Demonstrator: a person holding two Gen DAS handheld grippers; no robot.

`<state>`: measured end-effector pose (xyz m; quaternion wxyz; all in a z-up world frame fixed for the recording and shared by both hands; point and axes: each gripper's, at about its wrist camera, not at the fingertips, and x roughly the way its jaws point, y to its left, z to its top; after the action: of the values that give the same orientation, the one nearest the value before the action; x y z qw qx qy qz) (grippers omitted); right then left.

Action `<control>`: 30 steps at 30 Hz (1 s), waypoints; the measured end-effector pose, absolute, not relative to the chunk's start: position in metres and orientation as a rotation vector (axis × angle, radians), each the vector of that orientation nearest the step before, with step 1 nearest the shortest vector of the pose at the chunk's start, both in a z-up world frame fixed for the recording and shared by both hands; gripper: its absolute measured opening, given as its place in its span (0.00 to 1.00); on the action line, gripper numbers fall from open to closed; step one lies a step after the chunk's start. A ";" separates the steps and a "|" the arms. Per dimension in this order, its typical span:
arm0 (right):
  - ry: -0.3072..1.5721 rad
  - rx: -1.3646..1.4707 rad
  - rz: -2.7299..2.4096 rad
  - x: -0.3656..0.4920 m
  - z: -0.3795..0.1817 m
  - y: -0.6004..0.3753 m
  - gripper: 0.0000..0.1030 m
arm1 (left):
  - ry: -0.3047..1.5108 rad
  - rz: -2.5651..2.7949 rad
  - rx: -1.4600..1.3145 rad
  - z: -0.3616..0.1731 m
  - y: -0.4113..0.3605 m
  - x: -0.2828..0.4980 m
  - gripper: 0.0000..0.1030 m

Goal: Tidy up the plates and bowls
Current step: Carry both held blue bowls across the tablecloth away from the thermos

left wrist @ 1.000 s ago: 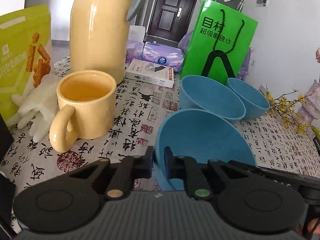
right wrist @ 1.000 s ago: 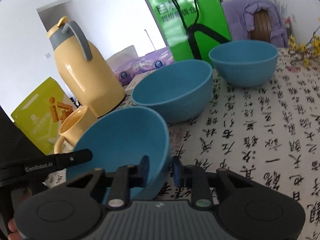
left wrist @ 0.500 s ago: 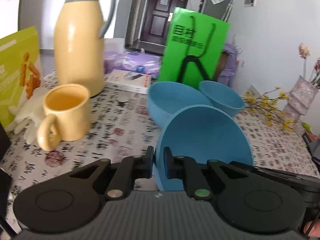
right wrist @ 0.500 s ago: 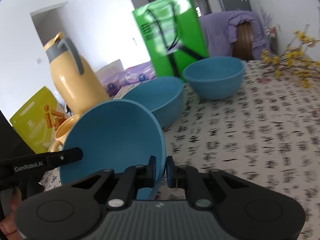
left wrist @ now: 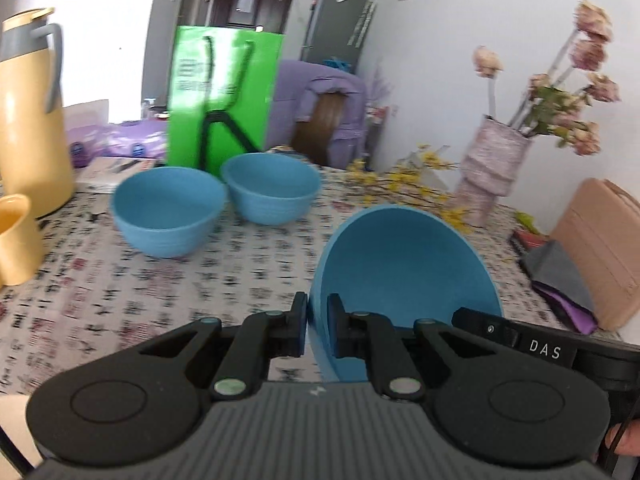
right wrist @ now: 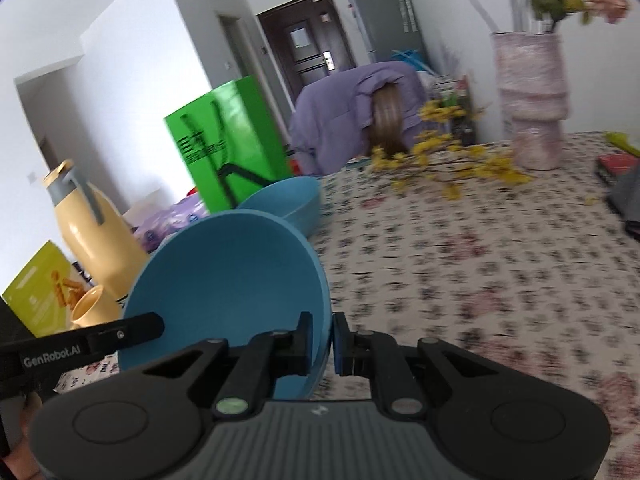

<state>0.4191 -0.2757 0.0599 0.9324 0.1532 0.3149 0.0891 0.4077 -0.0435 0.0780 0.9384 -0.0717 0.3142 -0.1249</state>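
Both claws pinching one blue bowl [left wrist: 404,280] by opposite rim edges: left claw [left wrist: 318,330], right claw [right wrist: 322,344]. Tilted, lifted above tablecloth [right wrist: 460,264]. Best kept level, moved together toward two bowls [left wrist: 168,210] ahead-left for nesting.

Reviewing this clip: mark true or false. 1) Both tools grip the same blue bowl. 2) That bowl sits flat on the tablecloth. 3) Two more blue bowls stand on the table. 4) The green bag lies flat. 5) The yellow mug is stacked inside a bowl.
1) True: the left tool and the right tool each pinch the rim of the held blue bowl.
2) False: it is tilted steeply, held up by both tools.
3) True: two blue bowls stand side by side.
4) False: the green bag stands upright behind them.
5) False: the yellow mug stands alone on the tablecloth.
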 end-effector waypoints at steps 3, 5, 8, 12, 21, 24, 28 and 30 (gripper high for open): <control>0.644 0.310 0.165 0.403 0.063 -0.298 0.10 | 0.641 -0.273 -0.156 0.080 -0.062 0.398 0.10; 0.645 0.308 0.158 0.396 0.065 -0.307 0.10 | 0.639 -0.278 -0.153 0.081 -0.072 0.390 0.10; 0.641 0.309 0.154 0.384 0.066 -0.318 0.10 | 0.642 -0.280 -0.150 0.082 -0.080 0.379 0.10; 0.639 0.311 0.167 0.362 0.066 -0.326 0.10 | 0.649 -0.274 -0.154 0.084 -0.085 0.356 0.10; 0.672 0.253 0.203 0.292 0.052 -0.321 0.11 | 0.718 -0.262 -0.236 0.058 -0.074 0.290 0.10; 0.692 0.251 0.201 0.268 0.042 -0.320 0.13 | 0.744 -0.272 -0.261 0.046 -0.070 0.272 0.10; 0.725 0.280 0.197 0.246 0.028 -0.320 0.13 | 0.771 -0.275 -0.274 0.035 -0.067 0.258 0.10; 0.734 0.286 0.193 0.239 0.023 -0.320 0.13 | 0.781 -0.277 -0.279 0.030 -0.066 0.253 0.10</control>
<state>0.2393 -0.3198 0.0227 0.9189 0.1392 0.3570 0.0937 0.2531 -0.0661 0.0300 0.9060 -0.1351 0.3781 -0.1343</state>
